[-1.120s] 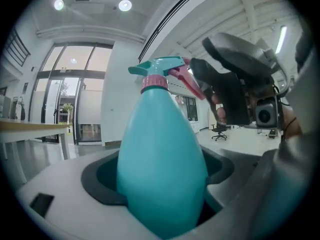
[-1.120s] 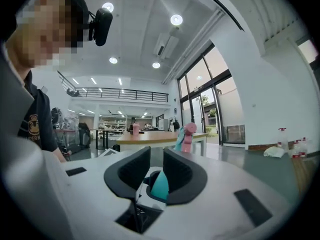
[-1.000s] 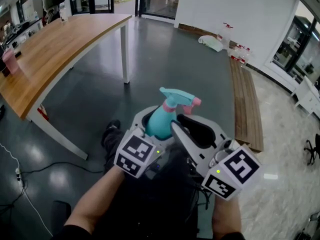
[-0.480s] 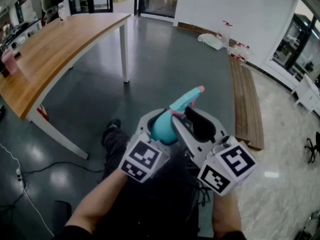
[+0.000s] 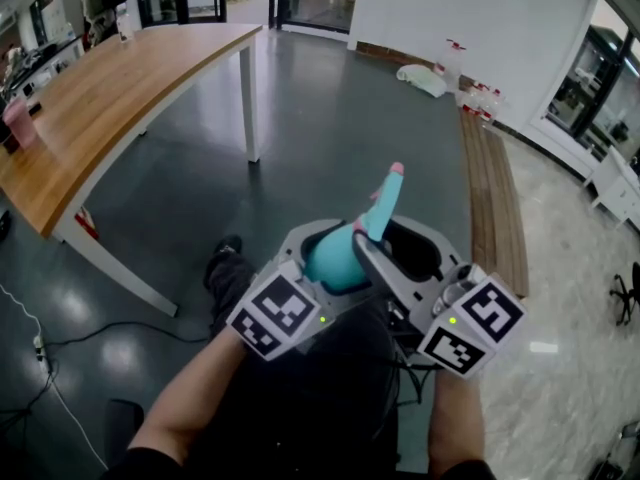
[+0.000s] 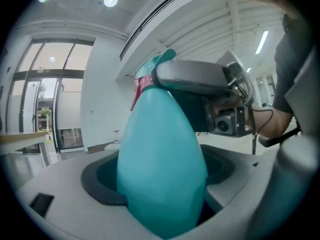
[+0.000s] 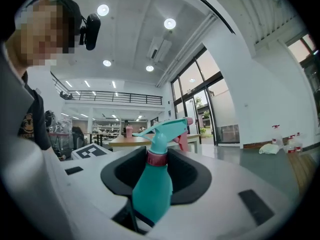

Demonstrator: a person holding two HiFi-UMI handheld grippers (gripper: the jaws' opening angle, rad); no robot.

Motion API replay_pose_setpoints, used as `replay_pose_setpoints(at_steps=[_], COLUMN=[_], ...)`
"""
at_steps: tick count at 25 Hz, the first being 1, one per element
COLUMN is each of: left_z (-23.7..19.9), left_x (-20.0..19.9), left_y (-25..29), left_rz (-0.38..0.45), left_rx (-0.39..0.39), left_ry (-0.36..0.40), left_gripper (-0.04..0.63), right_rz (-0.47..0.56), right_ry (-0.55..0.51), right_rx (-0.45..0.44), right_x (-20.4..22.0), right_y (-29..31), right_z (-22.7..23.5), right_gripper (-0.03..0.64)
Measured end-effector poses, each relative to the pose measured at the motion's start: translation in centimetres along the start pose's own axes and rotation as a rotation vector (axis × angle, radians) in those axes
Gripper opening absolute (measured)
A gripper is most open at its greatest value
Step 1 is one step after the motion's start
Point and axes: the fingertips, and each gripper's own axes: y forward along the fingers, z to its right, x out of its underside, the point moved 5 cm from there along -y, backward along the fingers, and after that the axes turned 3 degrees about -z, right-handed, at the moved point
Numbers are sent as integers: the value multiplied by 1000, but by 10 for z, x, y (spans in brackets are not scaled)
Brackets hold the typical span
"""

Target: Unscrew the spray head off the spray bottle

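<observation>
Two tongs meet on a teal plastic spray bottle (image 5: 333,258) held in mid-air above the dark floor (image 5: 330,98). The left tongs (image 5: 322,250) pinch its body. The right tongs (image 7: 156,181), jaws just opened wide, stand spread either side of the pink collar (image 7: 156,157) under the teal spray head (image 5: 384,196). Unscrewing appears paused between twists; next, the right tongs must clamp the head and turn.

The spray bottle (image 5: 333,258) has a teal, egg-shaped body and stands roughly upright in the air, with the left tool (image 6: 160,171) closed on its wide lower part. The teal spray head (image 5: 382,206), with a pink trigger and nozzle tip, sits on the neck above a pink collar (image 7: 156,157) and points away from the person.
</observation>
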Motion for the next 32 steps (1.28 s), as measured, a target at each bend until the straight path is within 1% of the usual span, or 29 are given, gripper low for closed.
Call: replay_pose_setpoints(at_steps=[5, 7, 9, 13, 17, 20, 23, 32], left_z=[11, 14, 16, 19, 21, 19, 16, 3], left_x=[-3, -2, -1, 0, 0, 1, 6, 26], left_y=[-6, -9, -12, -13, -13, -13, -12, -4], left_rz=[3, -5, -14, -21, -26, -26, -45, -134], left_rx=[214, 273, 313, 349, 356, 350, 336, 231], left_ry=[-1, 6, 14, 14, 20, 14, 12, -20], left_gripper=[431, 431, 431, 431, 431, 431, 431, 431], right_rz=[38, 52, 62, 72, 106, 119, 137, 211], right_ry=[-5, -1, 3, 5, 29, 38, 43, 21], right_rx=[-172, -223, -259, -290, -297, -284, -264, -134], right_x=[1, 3, 4, 5, 0, -2, -4, -15], right_y=[-10, -13, -15, -17, -24, -25, -25, -29], right_z=[1, 1, 1, 0, 4, 7, 9, 19], right_gripper=[143, 143, 141, 141, 141, 141, 141, 141])
